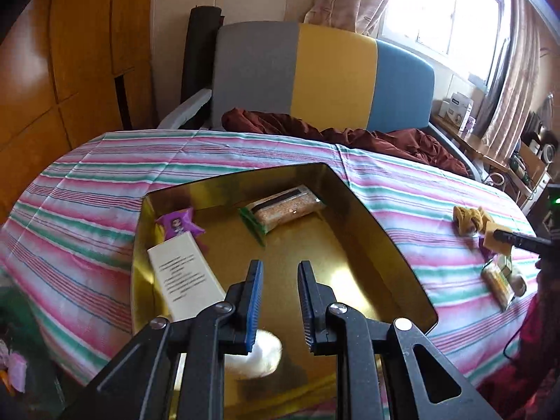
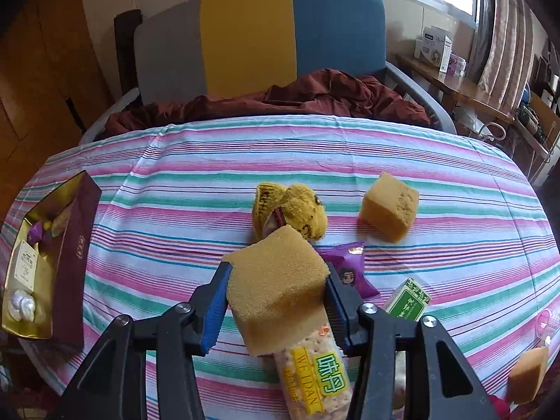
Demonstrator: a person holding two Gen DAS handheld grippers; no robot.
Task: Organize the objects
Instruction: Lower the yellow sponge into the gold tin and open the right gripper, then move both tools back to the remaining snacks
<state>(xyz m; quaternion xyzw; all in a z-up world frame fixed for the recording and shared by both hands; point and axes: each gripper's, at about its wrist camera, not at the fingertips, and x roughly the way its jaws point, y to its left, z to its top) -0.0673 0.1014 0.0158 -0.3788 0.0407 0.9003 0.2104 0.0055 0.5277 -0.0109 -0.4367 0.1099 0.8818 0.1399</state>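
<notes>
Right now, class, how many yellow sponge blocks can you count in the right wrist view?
3: one sponge gripped in the right gripper's jaws, one lying on the striped cloth beyond, one at the bottom right edge. More may be hidden.

- The held sponge (image 2: 276, 287) is hiding the far end of the cracker pack (image 2: 315, 374), and the picture's near edge is cutting off its other end.
- The left gripper (image 1: 280, 301) is covering part of the white lump (image 1: 259, 357).
- The print on the white box (image 1: 182, 273) is looking too blurry to read.
</notes>
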